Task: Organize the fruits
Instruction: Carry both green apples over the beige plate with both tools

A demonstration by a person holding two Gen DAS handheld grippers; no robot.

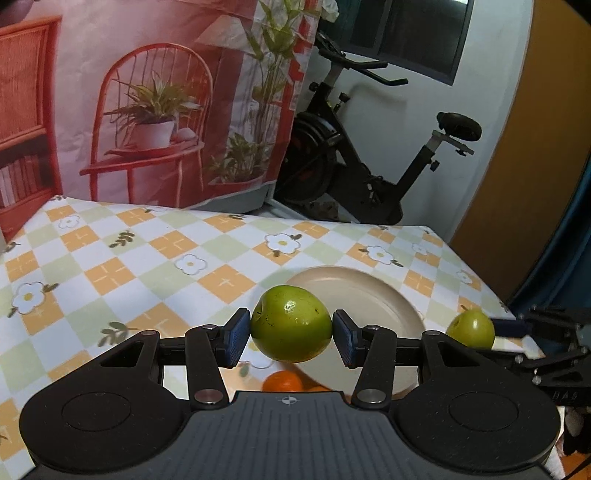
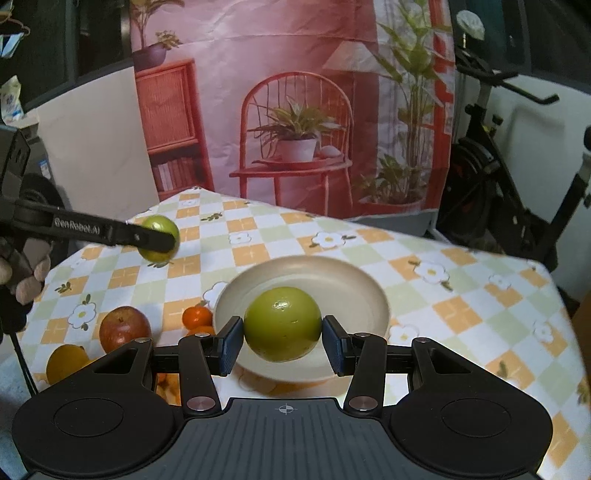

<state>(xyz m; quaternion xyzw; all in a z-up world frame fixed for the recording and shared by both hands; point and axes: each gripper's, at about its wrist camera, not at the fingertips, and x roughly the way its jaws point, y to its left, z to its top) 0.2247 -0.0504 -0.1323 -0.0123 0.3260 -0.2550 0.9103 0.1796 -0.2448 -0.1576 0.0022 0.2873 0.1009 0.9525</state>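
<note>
— What sort of place are you working in?

— You're in a lived-in home room. Your table (image 2: 461, 295) wears a checked cloth with daisies, and an exercise bike (image 1: 354, 155) stands by the white wall beside a dark window (image 1: 417, 33).

— And behind the table?

— A hanging cloth backdrop (image 2: 295, 110) printed with a red chair and potted plants faces you.

The left tongs' body is hiding most of the orange tangerine (image 1: 282, 382). The yellow fruit (image 2: 66, 363) is sitting half-covered behind the right tongs' body, and the plate (image 1: 384, 295) is lying partly hidden.
</note>
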